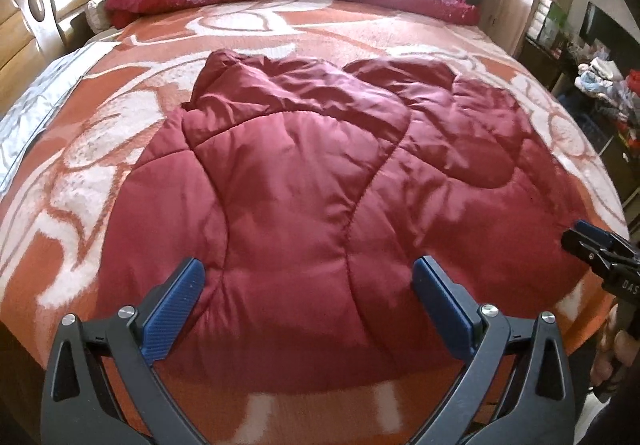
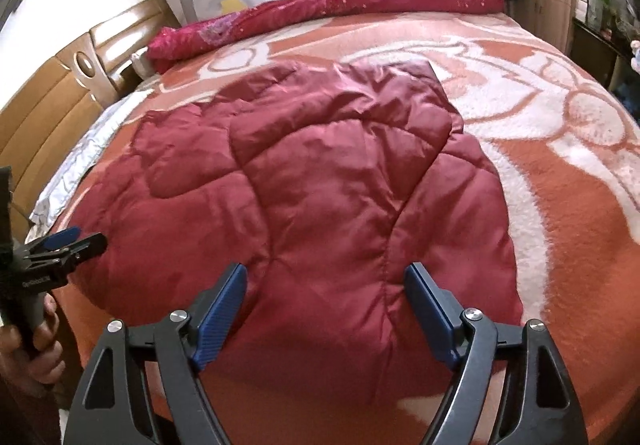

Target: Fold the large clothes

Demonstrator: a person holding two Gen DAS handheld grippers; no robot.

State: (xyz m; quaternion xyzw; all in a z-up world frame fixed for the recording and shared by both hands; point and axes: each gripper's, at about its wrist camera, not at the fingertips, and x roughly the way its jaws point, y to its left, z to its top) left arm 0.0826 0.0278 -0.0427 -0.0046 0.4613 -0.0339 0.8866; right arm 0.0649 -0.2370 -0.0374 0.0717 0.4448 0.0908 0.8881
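— What lies on the bed (image 1: 400, 33)?
— A dark red quilted jacket (image 1: 320, 173), spread flat near its front edge.
— And the tools?
— The left tool (image 1: 308, 277) and right tool (image 2: 326, 285) both hover over the jacket's hem, jaws wide apart, holding nothing.

Each tool (image 1: 308, 269): black arms, ribbed blue pads, silver screws

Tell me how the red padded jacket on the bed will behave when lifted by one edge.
The red padded jacket will likely flop and drape; its creased panels look soft. Its sheen suggests a slippery shell that may slide between fingers. The puffy quilting suggests it is light for its bulk.
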